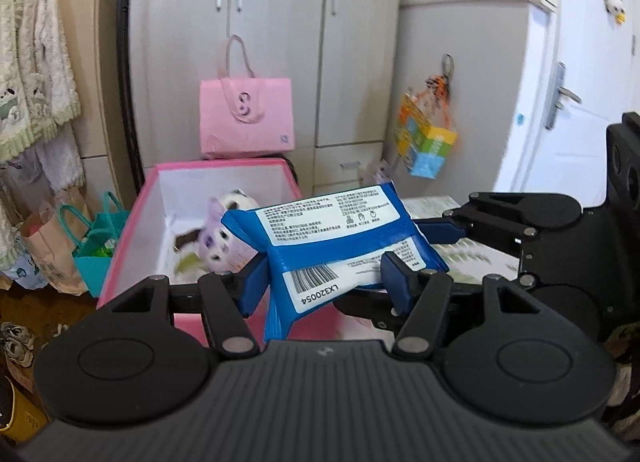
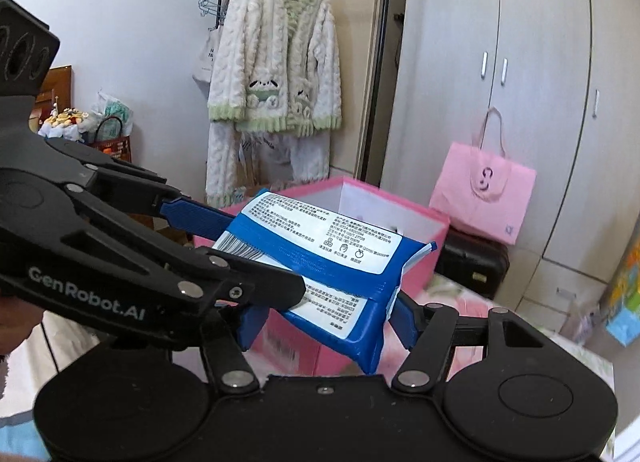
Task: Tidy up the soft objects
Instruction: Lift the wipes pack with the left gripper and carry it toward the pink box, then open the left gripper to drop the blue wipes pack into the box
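Note:
A blue soft pack of wipes (image 1: 332, 240) with white labels is held in the air by both grippers. My left gripper (image 1: 326, 282) is shut on its barcode end. My right gripper (image 2: 326, 316) is shut on the other end; it shows in the left wrist view (image 1: 430, 240) coming in from the right. The pack (image 2: 324, 258) hangs over the near edge of an open pink storage box (image 1: 224, 171). A purple and white plush toy (image 1: 220, 240) lies inside the box.
A pink tote bag (image 1: 246, 117) stands behind the box against grey wardrobes (image 1: 280, 21). A fluffy white robe (image 2: 276, 73) hangs on a rack at left. Paper and teal bags (image 1: 92, 246) sit on the floor. A colourful bag (image 1: 428, 137) hangs at right. A black case (image 2: 474, 262) sits beside the box.

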